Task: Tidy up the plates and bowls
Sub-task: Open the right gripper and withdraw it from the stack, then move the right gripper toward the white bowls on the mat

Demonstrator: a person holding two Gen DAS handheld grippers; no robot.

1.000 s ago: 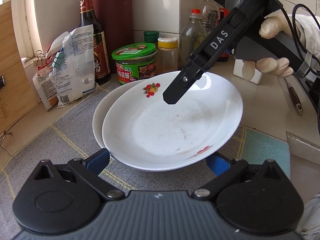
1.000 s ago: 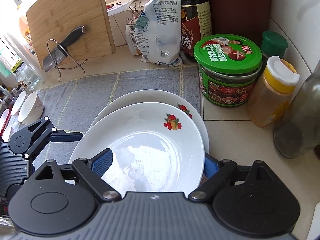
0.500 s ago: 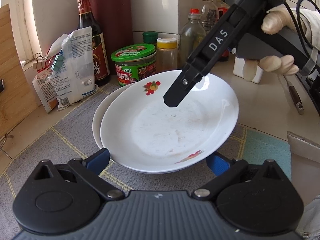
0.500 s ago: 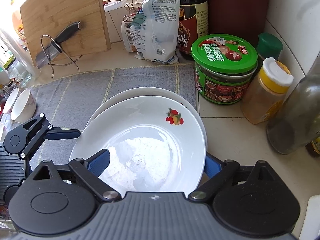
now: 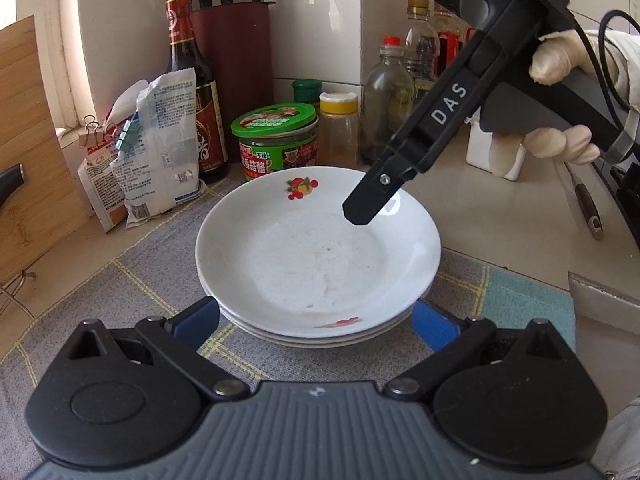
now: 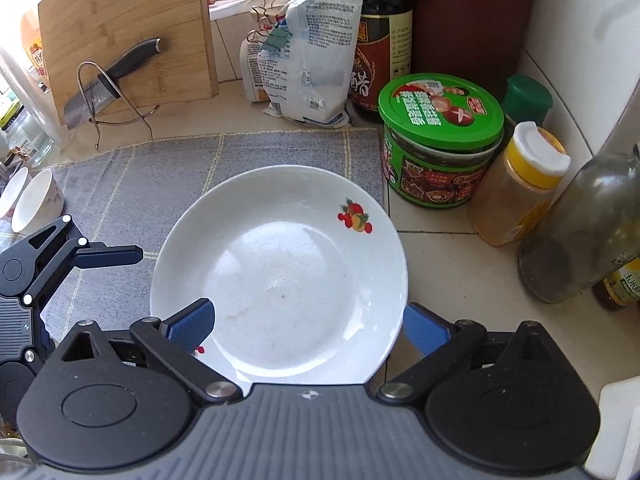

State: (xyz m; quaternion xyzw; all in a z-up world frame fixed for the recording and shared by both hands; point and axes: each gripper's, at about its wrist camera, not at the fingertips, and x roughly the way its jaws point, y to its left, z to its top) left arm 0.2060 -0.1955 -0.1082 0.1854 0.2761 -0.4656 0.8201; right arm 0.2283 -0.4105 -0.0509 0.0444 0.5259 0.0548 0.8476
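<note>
A stack of white plates [image 5: 320, 264] with a red fruit print rests on the grey checked mat [image 5: 132, 280]. My left gripper [image 5: 316, 326] is open, its blue pads [image 5: 196, 326] flanking the stack's near edge without touching it. The right gripper [image 6: 308, 326] hangs over the top plate [image 6: 280, 276]; its jaws are opening, with one pad [image 6: 192, 324] above the plate's inside and the other just outside the rim, neither pressing. In the left wrist view one black finger [image 5: 368, 204] of the right gripper points down at the far right rim, held by a gloved hand [image 5: 560, 144].
Behind the plates stand a green-lidded jar [image 6: 440, 140], a yellow-capped spice jar [image 6: 520, 188], bottles [image 6: 588, 232], a dark sauce bottle [image 5: 192, 92] and a clipped bag [image 6: 312, 52]. A bamboo board with a knife rack [image 6: 120, 40] stands at the left. Small white bowls [image 6: 36, 204] sit at the mat's left edge.
The top plate, earlier tilted and offset over the lower one between the right pads, now lies flat and centred on the stack. The right jaws have spread wider.
</note>
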